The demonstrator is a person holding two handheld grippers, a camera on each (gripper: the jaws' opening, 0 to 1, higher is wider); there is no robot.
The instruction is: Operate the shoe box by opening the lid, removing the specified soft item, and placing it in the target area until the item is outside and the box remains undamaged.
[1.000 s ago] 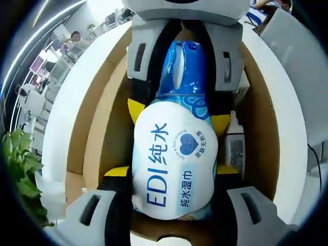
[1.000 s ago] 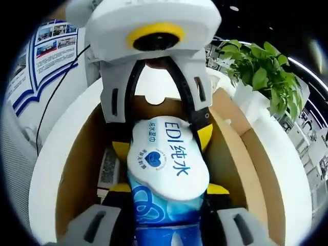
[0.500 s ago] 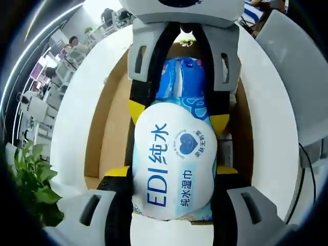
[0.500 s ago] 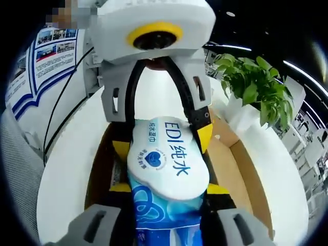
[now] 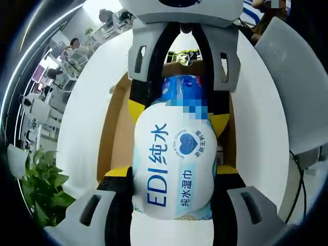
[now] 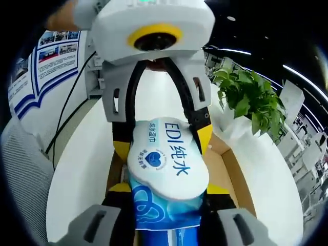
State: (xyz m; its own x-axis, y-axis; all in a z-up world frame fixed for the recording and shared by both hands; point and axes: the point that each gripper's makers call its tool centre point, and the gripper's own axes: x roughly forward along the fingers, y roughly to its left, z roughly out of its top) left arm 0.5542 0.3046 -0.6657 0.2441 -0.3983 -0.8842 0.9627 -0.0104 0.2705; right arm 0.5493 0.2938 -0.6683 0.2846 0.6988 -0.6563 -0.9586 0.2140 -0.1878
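Observation:
A white and blue wet-wipes pack [image 5: 171, 164] printed "EDI" hangs above the open brown shoe box [image 5: 114, 136]. Both grippers hold it from opposite ends. In the left gripper view, my left gripper [image 5: 171, 171] is shut on the white end, its yellow-tipped jaws at the bottom. My right gripper [image 5: 178, 117] reaches in from the top, shut on the blue end. In the right gripper view, the pack [image 6: 164, 164] sits between my right gripper [image 6: 166, 188] below and my left gripper [image 6: 163, 142] above. The box [image 6: 233, 171] lies well beneath.
The box rests on a round white table [image 5: 82, 128] [image 6: 77, 189]. A green potted plant [image 5: 43, 189] [image 6: 246, 97] stands at the table's edge. A grey chair [image 5: 292, 77] [image 6: 20, 169] is beside the table. People sit at desks far off [image 5: 77, 43].
Both grippers have lifted the pack higher, out of the box. The box and table now look smaller and farther below. The grip on the pack is unchanged.

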